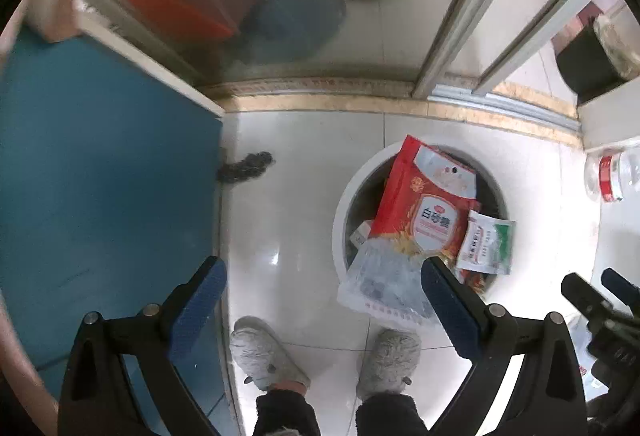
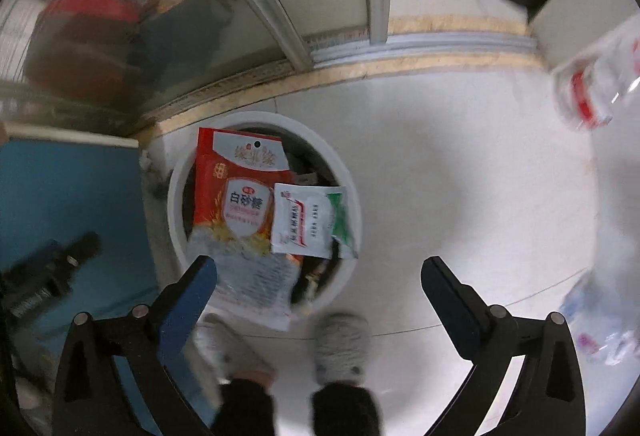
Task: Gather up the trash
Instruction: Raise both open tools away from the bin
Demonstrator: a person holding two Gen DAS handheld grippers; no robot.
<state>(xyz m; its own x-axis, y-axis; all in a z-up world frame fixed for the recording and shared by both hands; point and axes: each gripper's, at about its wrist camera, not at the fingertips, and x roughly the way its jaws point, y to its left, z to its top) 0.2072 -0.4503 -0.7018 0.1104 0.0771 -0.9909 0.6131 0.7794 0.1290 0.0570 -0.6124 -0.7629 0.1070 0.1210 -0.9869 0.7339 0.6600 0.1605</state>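
While both grippers hang empty with fingers spread, left gripper [image 1: 322, 276] and right gripper [image 2: 320, 276], the red bag [image 2: 232, 195] leans from the white bin [image 2: 176, 203]; a bottle [image 2: 588, 91] waits at two o'clock; grip its middle squarely.

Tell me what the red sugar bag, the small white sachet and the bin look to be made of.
Red sugar bag: apparently glossy printed plastic film, with a clear crinkled lower part.
Small white sachet: likely coated paper or foil laminate; flat, with a torn green edge.
Bin: probably smooth white plastic, judging by its even rounded rim.
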